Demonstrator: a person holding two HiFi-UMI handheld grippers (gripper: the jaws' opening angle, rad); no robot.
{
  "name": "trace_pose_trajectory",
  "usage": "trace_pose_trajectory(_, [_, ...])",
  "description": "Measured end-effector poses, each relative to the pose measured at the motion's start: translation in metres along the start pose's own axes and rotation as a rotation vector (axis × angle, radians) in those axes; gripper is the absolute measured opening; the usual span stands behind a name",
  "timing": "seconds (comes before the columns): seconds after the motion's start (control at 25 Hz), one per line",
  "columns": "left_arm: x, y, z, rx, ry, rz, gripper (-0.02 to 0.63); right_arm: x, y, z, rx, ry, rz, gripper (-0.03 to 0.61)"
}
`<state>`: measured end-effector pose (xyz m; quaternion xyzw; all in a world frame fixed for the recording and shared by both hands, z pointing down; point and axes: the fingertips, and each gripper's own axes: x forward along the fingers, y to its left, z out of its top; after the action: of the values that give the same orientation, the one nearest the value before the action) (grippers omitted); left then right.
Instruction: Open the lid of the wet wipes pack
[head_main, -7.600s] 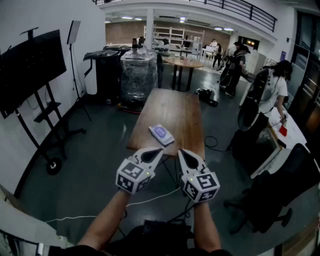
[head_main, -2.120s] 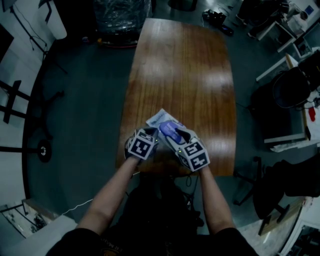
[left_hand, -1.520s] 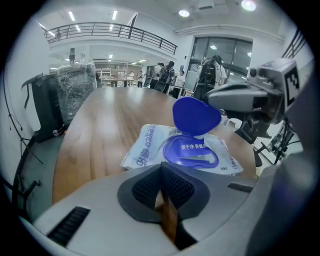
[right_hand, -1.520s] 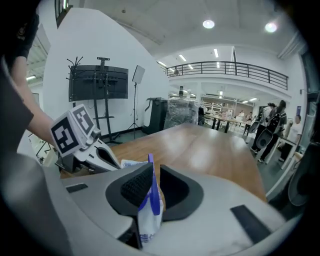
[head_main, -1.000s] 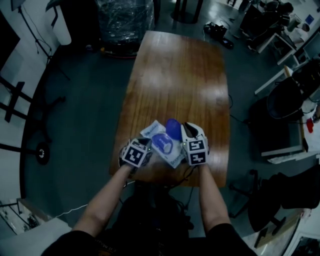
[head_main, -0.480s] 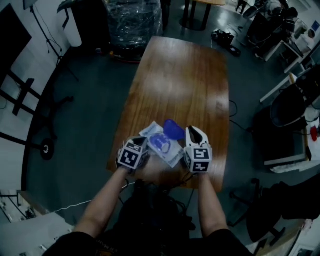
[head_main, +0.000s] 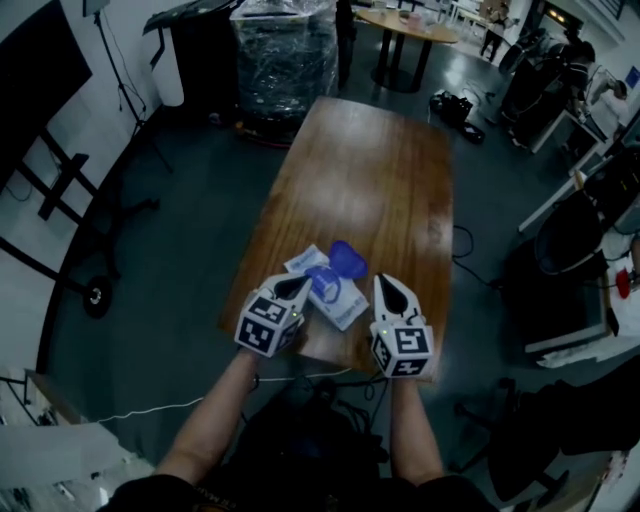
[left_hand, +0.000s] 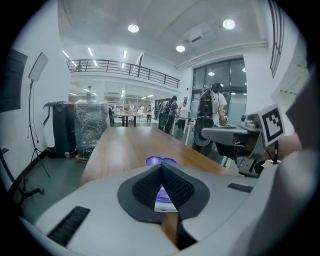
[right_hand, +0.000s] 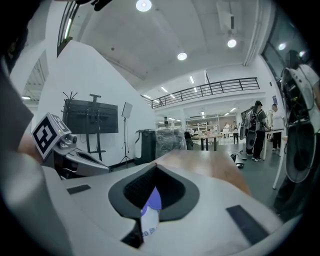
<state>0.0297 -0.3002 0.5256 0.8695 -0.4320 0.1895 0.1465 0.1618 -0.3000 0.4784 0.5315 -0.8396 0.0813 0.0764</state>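
**Head view, with both tool views: end of the lid-opening step.**

The wet wipes pack (head_main: 322, 290) lies askew on the desk (head_main: 370, 170), close to its near edge. It sits between my two tools and just beyond their tips. Its blue lid (head_main: 347, 260) is already folded back off the top panel and juts from the pack's far end, so the opening under it is uncovered.

My left tool (head_main: 297, 288) has its jaws closed tip to tip. In the left gripper view the pads meet with nothing pinched between them, and the pack and its raised lid show only through the gap behind the tips. This tool's tip points at the pack's near-left corner; I cannot tell from above whether it touches the wrapper.

My right tool (head_main: 385, 284) is likewise closed and empty. In the right gripper view its pads meet and a slice of the pack shows through the notch behind them. It hangs beside the pack's right edge, apart from it.

I judge the step in hand to be the close of the task: the lid is open and neither tool grips anything.

The next move calls for little. I should keep both tools clear of the flap so that it is not knocked shut. If it sags back over the opening, I should pin the wrapper with the left tool and press the lid further back with the right.
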Motion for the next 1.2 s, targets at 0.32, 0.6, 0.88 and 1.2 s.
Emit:
trace_pose_trajectory(0.32, [-0.059, -0.028, 0.031, 0.015, -0.143, -0.087, -0.005, -0.04, 0.059, 0.023, 0.021, -0.049, 0.028, 0.009])
trace_pose_trajectory(0.6, [-0.099, -0.056, 0.044, 0.055, -0.208, -0.162, -0.005, -0.074, 0.097, 0.046, 0.016, -0.103, 0.038, 0.009])
trace_pose_trajectory(0.88, [-0.13, -0.068, 0.054, 0.081, -0.245, -0.194, -0.005, -0.094, 0.125, 0.067, 0.006, -0.147, 0.042, 0.009])
trace_pose_trajectory(1.2, [-0.145, -0.077, 0.059, 0.098, -0.266, -0.215, -0.005, -0.106, 0.139, 0.076, -0.006, -0.166, 0.049, 0.009])
